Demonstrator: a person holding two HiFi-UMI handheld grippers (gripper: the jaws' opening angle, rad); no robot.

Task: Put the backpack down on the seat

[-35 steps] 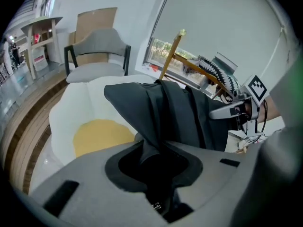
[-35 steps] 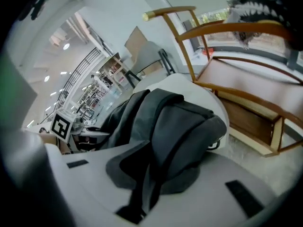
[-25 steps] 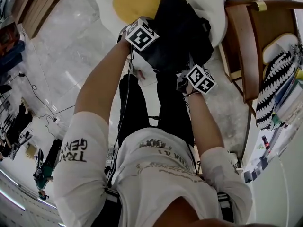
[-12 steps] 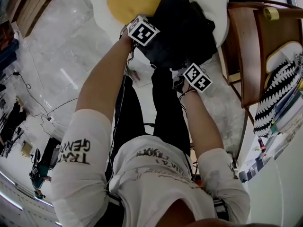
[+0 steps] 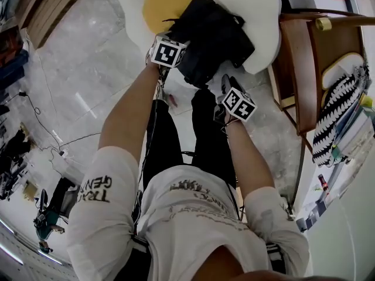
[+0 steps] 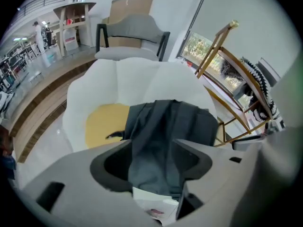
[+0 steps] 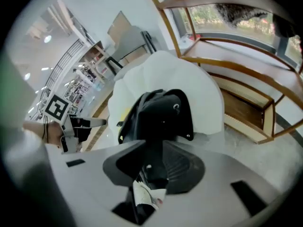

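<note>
Backpack [image 5: 211,37], black fabric, on egg-shaped plush seat [image 5: 263,10]; left tongs [image 6: 151,157] and right tongs [image 7: 152,167] opening astride it.

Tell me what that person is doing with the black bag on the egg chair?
A person is putting a black backpack down on the fried-egg-shaped seat, using a gripper in each hand. The backpack lies on the seat now. The fingers of the left gripper and the right gripper are opening, with part of the backpack between them.
</note>
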